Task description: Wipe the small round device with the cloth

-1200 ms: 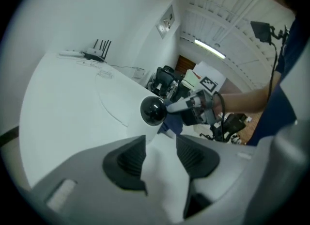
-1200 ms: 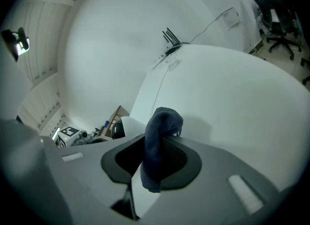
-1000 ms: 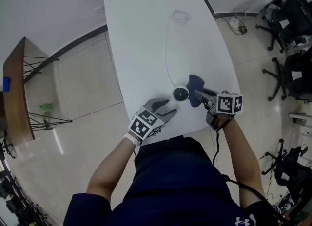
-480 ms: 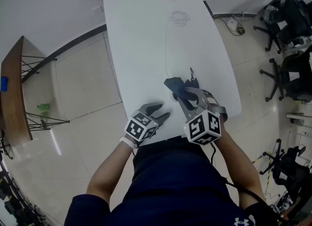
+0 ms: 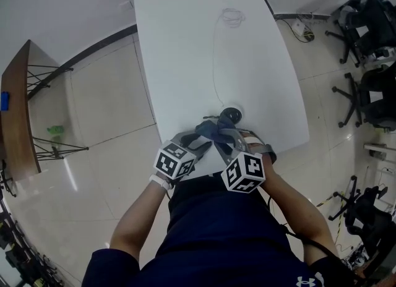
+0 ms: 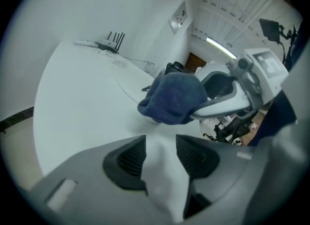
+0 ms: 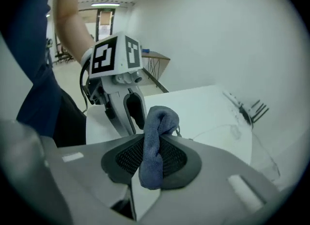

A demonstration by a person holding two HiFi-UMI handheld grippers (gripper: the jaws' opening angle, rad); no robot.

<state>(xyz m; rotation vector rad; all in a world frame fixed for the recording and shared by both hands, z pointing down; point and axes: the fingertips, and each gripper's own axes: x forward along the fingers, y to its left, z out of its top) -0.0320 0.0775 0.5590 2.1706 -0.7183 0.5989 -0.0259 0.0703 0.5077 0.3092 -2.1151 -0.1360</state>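
The right tongs (image 7: 153, 157) clamp the blue cloth (image 6: 174, 98); the left tongs (image 6: 161, 155) stand apart, empty. The small round device (image 5: 230, 115), dark, sits on the counter (image 5: 179, 51) just beyond it

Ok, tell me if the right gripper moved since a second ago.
Yes. The right gripper, shut on the cloth, swung left, from right of the small round device to its near side.

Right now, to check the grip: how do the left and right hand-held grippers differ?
Right hand-held gripper is shut on the blue cloth; left hand-held gripper stands open, empty. In the head view, left angles rightward, right leftward. Both carry marker cubes.
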